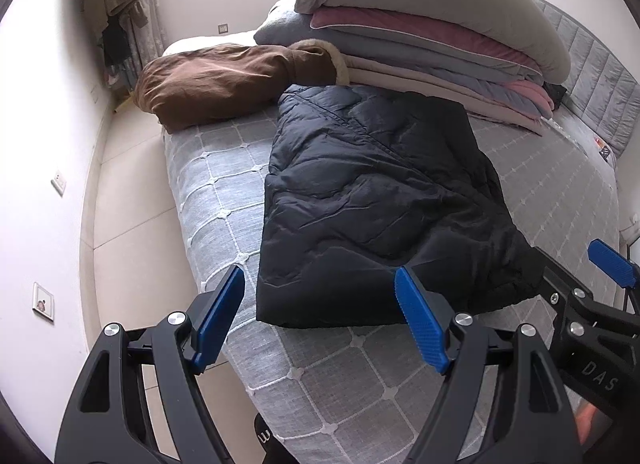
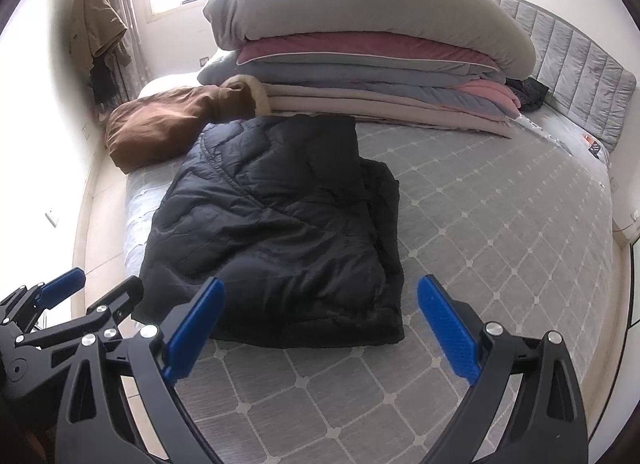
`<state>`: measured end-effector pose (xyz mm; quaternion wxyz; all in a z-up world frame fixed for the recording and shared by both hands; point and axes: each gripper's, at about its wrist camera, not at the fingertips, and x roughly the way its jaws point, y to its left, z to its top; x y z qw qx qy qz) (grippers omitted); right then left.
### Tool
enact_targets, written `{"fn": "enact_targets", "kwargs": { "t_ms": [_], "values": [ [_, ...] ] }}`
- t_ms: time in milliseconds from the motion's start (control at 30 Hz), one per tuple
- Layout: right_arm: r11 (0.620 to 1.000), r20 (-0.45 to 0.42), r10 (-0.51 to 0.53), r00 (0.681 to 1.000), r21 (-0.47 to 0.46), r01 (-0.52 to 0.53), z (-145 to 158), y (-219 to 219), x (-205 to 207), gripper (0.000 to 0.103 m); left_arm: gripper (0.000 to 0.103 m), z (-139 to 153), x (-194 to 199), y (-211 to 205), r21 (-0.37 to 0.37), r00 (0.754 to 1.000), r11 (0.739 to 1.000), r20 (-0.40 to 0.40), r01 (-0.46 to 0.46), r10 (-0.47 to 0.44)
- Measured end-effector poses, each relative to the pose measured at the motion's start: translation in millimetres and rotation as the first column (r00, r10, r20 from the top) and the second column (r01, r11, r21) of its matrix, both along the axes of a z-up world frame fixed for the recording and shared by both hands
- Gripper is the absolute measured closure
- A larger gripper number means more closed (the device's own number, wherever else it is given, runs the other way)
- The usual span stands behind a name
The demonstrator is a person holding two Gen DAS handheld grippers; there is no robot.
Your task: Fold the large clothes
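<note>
Black jacket (image 1: 376,200) is lying on the bed (image 1: 224,184), already folded into a chunky rectangle, long axis running away from both claws toward the brown coat (image 1: 224,80) and blanket stack (image 1: 420,32); left claw (image 1: 320,320) is spread wide, empty, right at the near hem; right claw (image 2: 320,328) also spread, empty, off the near right corner; left looks closer, though fisheye makes that iffy.
</note>
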<state>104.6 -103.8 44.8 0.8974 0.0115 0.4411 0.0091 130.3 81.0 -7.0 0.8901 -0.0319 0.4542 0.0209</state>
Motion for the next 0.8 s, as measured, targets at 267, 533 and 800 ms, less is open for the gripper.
{"fn": "enact_targets", "kwargs": {
  "t_ms": [267, 533, 800],
  "values": [
    [1.0, 0.001, -0.007, 1.0, 0.003, 0.007, 0.5, -7.1, -0.8, 0.01, 0.029, -0.4, 0.8, -7.7, 0.019, 1.0, 1.0, 0.001, 0.006, -0.006],
    [1.0, -0.003, -0.007, 1.0, 0.006, 0.007, -0.8, -8.7, 0.3, 0.009, 0.029, 0.5, 0.7, -9.9, 0.025, 1.0, 1.0, 0.004, 0.009, -0.009],
    [1.0, -0.006, -0.008, 1.0, 0.012, 0.008, -1.1, -10.2, 1.1, 0.01, 0.029, 1.2, 0.8, -12.9, 0.029, 1.0, 0.999, 0.005, 0.017, -0.017]
  ]
}}
